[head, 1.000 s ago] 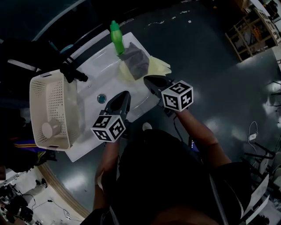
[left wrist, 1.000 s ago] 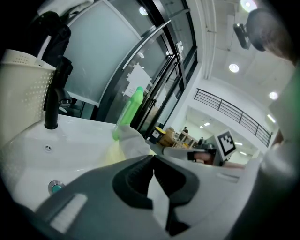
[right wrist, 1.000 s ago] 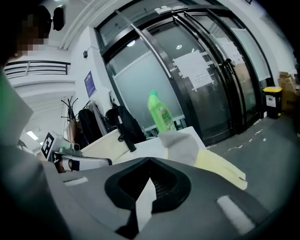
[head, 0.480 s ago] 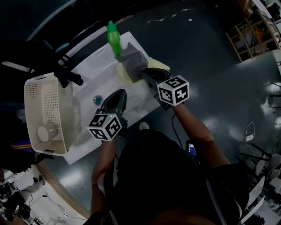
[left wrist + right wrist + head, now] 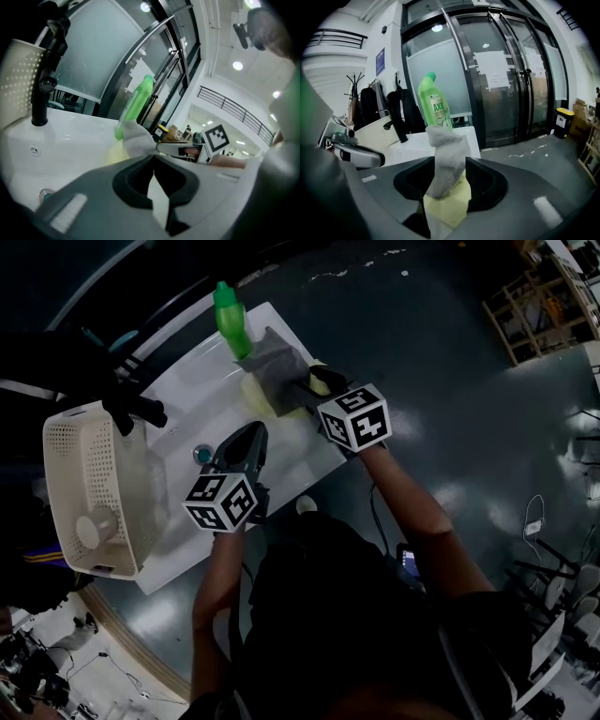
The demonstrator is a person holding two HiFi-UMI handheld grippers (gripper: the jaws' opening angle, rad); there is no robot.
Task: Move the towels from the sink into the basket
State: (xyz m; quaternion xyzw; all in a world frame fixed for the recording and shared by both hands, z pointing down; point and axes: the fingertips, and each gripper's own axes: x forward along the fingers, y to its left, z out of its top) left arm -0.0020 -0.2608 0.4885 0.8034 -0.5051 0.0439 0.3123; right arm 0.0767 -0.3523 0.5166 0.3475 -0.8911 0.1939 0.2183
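Right gripper (image 5: 304, 390): reached out toward 11 o'clock on a nearly straight bare forearm; marker cube on top.
Right jaws: opening, pads just clear of the grey towel (image 5: 447, 157), which stands bunched up between them.
Left gripper (image 5: 247, 430): held over the sink (image 5: 192, 390) on a forearm running up toward 12 o'clock, bent at the elbow.
Left jaws: tips together, nothing between them.
Grey towel: at the sink's 2 o'clock end, lying on the yellow towel (image 5: 255, 395).
Yellow towel: spread flat, partly under the grey one.
Green bottle (image 5: 228, 320): upright at 12 o'clock of the towels, just beside them.
Basket (image 5: 58, 460): at the sink's 9 o'clock side, next to the black tap (image 5: 131, 409); no towel in it.
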